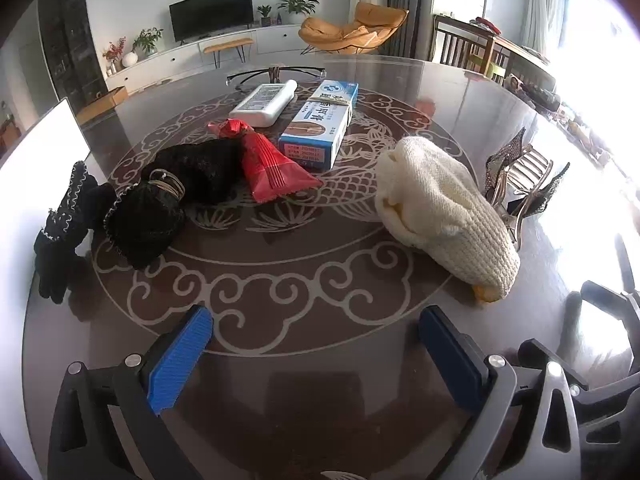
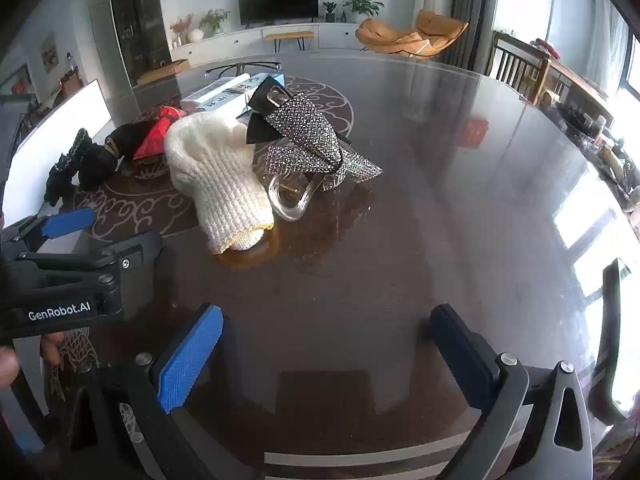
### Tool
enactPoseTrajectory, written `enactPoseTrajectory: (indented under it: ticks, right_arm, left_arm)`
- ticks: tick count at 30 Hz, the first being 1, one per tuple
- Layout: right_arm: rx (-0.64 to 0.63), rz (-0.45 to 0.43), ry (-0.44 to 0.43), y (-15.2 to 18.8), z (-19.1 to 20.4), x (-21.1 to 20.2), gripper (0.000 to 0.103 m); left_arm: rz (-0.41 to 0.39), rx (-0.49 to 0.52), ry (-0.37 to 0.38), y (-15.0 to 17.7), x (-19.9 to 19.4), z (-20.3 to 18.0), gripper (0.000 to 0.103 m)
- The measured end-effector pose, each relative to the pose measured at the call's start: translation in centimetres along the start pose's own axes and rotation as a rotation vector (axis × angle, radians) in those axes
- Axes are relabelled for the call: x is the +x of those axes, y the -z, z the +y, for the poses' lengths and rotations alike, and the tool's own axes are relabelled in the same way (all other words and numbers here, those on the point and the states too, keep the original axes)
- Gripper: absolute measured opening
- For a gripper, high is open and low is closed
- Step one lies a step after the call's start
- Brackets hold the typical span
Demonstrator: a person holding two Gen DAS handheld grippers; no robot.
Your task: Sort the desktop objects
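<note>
You are at the start of the sort: nothing is picked up, and both tools hover over bare counter (image 1: 304,360) with their fingers spread apart and empty. Going left to right in the left wrist view, black gloves (image 1: 64,224) lie at nine o'clock, a black hat (image 1: 176,196) just beside them, a red packet (image 1: 270,164) touching the hat, a white bottle (image 1: 266,102) and a blue box (image 1: 320,124) at twelve, a cream glove (image 1: 440,212) at two, and a sparkly hair clip (image 2: 316,144) behind it. Your left gripper (image 1: 316,344) is nearest the hat; your right gripper (image 2: 326,344) faces the cream glove. Next, I judge, you choose one item, line the fingers up either side and come down.
</note>
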State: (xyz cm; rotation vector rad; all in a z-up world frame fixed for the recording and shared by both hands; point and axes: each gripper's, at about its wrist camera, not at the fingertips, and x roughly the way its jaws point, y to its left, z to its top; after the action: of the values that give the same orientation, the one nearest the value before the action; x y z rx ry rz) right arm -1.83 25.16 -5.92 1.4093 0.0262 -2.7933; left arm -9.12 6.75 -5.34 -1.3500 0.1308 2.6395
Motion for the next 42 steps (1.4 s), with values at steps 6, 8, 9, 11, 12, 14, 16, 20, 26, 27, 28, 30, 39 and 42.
enactPoseTrajectory:
  ticks: [6,8,9,11,12,14,16,20,26,27,28,30,39,42]
  right_arm:
    - [0.001,-0.008,0.002,0.15,0.23,0.07,0.103]
    - [0.003,-0.010,0.006,0.12,0.26,0.10,0.103]
    - [0.003,-0.010,0.006,0.14,0.30,0.09,0.103]
    - [0.003,-0.010,0.005,0.12,0.36,0.10,0.103]
    - [0.003,-0.011,0.005,0.12,0.35,0.11,0.103]
    - [0.002,-0.012,0.003,0.19,0.41,0.08,0.103]
    - [0.000,-0.013,0.001,0.21,0.40,0.09,0.103]
    - [0.000,-0.014,0.000,0.20,0.36,0.11,0.103]
    - [-0.001,-0.014,0.000,0.21,0.38,0.09,0.103]
    - [-0.001,-0.015,0.000,0.21,0.37,0.10,0.103]
    - [-0.002,-0.015,0.000,0.24,0.38,0.09,0.103]
    - [-0.005,-0.016,-0.002,0.23,0.38,0.05,0.103]
    - [-0.006,-0.017,-0.003,0.20,0.39,0.08,0.103]
    - [-0.006,-0.017,-0.002,0.21,0.40,0.09,0.103]
  left_arm:
    - [0.000,0.000,0.000,-0.01,-0.03,0.02,0.103]
    - [0.000,0.000,0.000,-0.01,-0.06,0.02,0.103]
    - [0.000,0.000,0.000,-0.06,-0.07,0.06,0.103]
    - [0.000,0.000,0.000,-0.01,-0.06,0.03,0.103]
    - [0.000,0.000,0.000,-0.02,-0.07,0.03,0.103]
    - [0.000,0.001,0.000,-0.02,-0.09,0.04,0.103]
    - [0.000,0.001,0.000,-0.08,-0.11,0.08,0.103]
    - [0.000,0.001,0.000,-0.01,-0.11,0.04,0.103]
    - [0.000,0.001,0.000,-0.01,-0.14,0.04,0.103]
    - [0.000,0.001,0.000,-0.01,-0.14,0.05,0.103]
    - [0.000,0.001,0.000,-0.03,-0.14,0.06,0.103]
    - [0.000,0.001,0.000,-0.02,-0.16,0.05,0.103]
    - [0.000,0.001,0.000,-0.04,-0.19,0.06,0.103]
    - [0.000,0.001,0.000,-0.05,-0.20,0.06,0.103]
